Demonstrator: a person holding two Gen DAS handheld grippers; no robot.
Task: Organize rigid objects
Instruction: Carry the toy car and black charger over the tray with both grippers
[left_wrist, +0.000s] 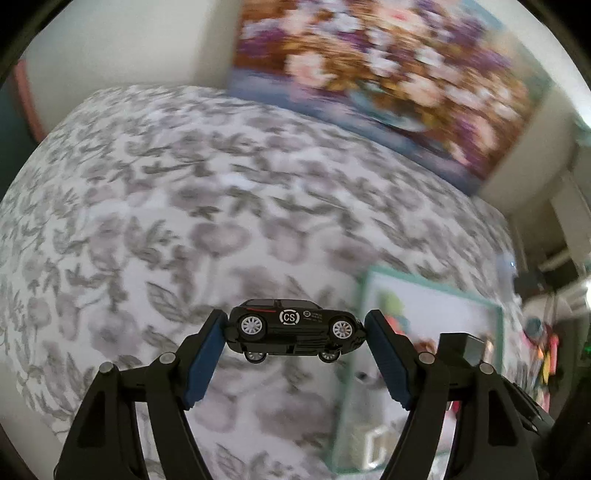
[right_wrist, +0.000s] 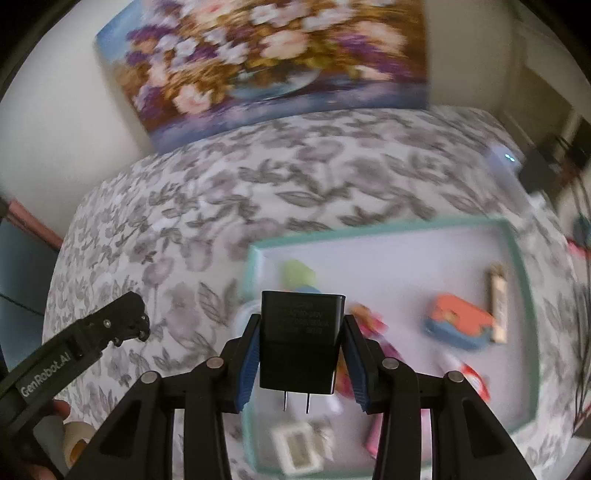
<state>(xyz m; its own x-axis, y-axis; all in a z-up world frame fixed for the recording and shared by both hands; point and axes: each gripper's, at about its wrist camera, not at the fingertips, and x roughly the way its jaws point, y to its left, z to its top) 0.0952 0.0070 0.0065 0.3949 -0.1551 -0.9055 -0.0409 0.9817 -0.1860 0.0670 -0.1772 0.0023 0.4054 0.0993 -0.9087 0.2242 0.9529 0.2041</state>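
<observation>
A shallow teal-rimmed tray on the floral bedspread holds blurred small items. Above it, the right gripper clamps a boxy black charger; the left gripper pinches a glossy toy car end to end.

The small black toy car has a glossy painted body and silvery, shiny wheel hubs. The black rectangular plug adapter looks like matt plastic, with two bare metal prongs. Blue ribbed pads line the matt black plastic fingers. The grey-flowered white bedcover is soft matt cloth.
</observation>
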